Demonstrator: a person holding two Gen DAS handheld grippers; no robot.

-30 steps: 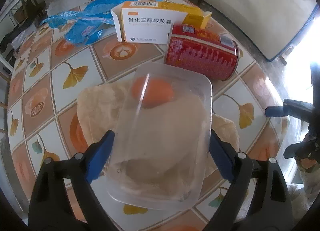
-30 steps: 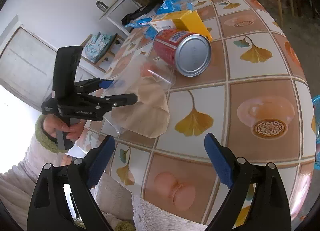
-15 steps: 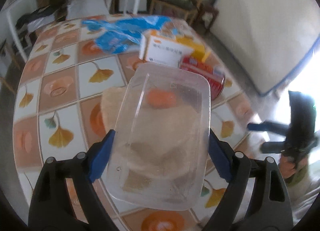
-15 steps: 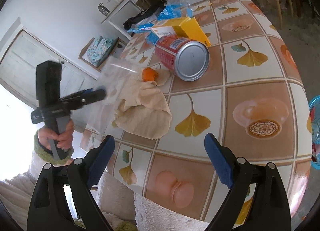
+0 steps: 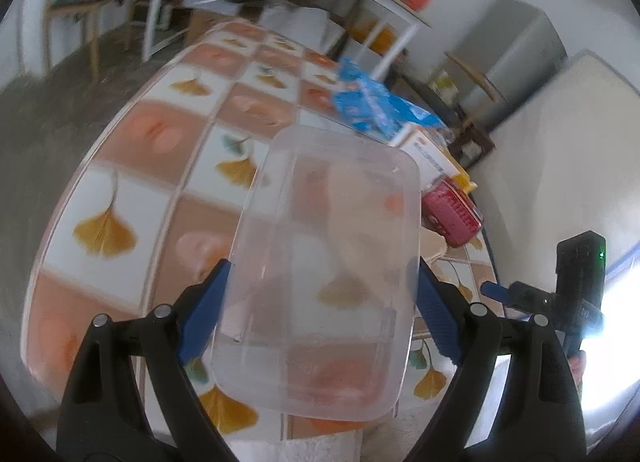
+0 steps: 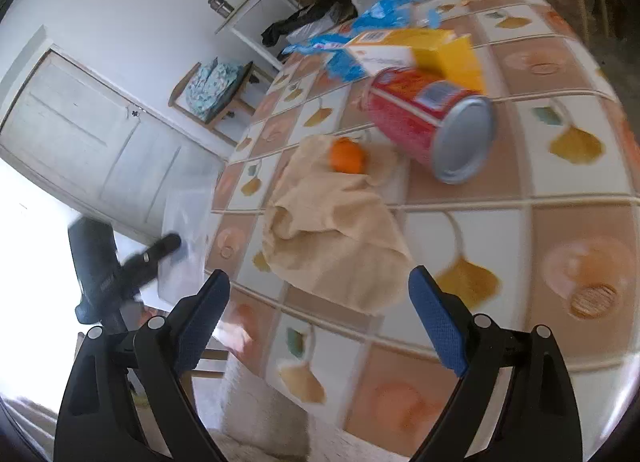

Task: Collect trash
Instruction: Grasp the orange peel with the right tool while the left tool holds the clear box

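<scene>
Gripping clear plastic tray (image 5: 332, 270) — left tongs (image 5: 320, 302) angled downward over table (image 5: 168, 166).

Left gripper (image 5: 320, 318) clamped, right gripper (image 6: 320, 314) agape.

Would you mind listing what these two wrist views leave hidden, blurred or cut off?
- Left wrist view: the clear plastic container, gripped by the left gripper, veils the table behind it; the cloth shows only dimly through it.
- Left wrist view: the print on the medicine box is too small and blurred to read.
- Right wrist view: motion blur smears the label on the red can.
- Right wrist view: the cloth hides whatever lies beneath it.
</scene>
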